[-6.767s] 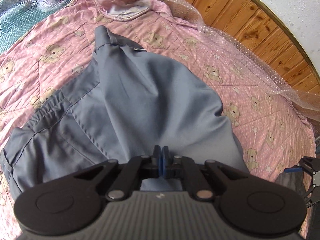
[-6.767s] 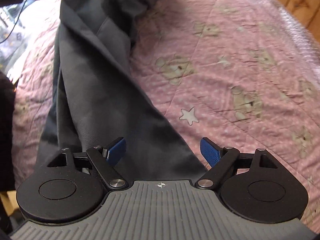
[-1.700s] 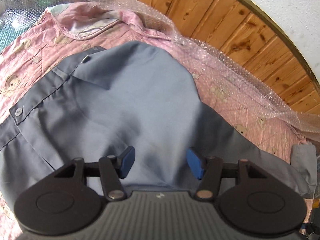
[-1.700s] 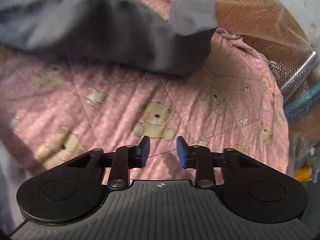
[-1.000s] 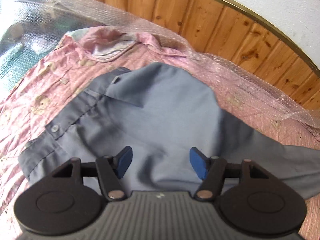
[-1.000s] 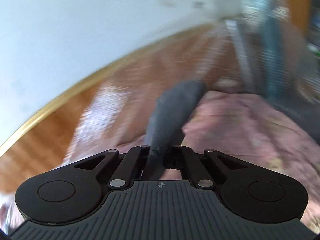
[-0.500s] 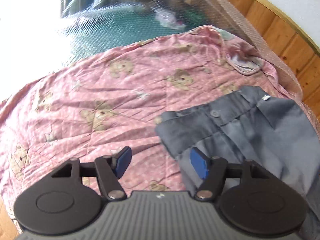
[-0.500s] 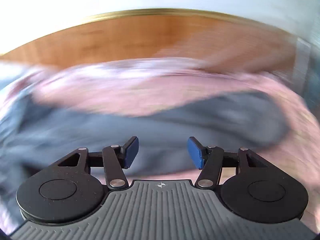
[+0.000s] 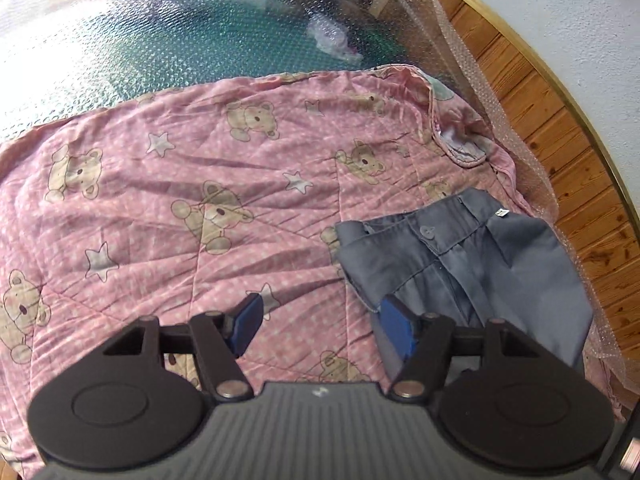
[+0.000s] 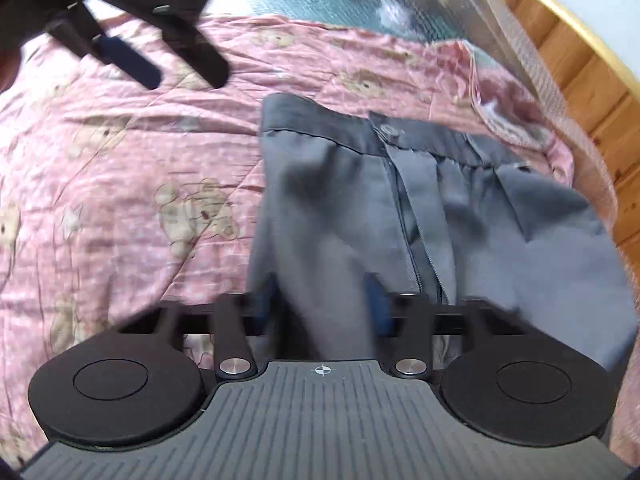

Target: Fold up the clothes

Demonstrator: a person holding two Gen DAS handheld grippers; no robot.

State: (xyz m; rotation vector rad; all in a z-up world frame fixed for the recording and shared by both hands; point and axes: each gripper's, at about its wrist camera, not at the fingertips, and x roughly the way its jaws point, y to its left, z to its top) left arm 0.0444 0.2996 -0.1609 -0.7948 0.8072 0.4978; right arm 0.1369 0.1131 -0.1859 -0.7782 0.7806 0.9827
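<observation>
Grey trousers (image 9: 472, 264) lie on the right side of a pink bear-print quilt (image 9: 200, 208), waistband and button (image 9: 426, 233) towards the far side. My left gripper (image 9: 322, 326) is open over the quilt, with its right fingertip (image 9: 396, 330) at the trousers' left edge and nothing between the pads. In the right wrist view the trousers (image 10: 340, 208) fill the middle. My right gripper (image 10: 320, 306) is blurred and its jaws are closing, with a ridge of grey cloth between them. The left gripper (image 10: 180, 74) hangs at the upper left there.
Bubble wrap (image 9: 472, 92) drapes over the wooden wall panelling (image 9: 560, 152) on the right and over a teal surface (image 9: 200, 40) beyond the quilt. The quilt's far corner (image 9: 460, 148) is turned up. Left of the trousers lies bare quilt.
My left gripper has swung left, from above the trousers to their left edge over the quilt. My right gripper let go of a trouser leg, opened, and now narrows around cloth below the waistband.
</observation>
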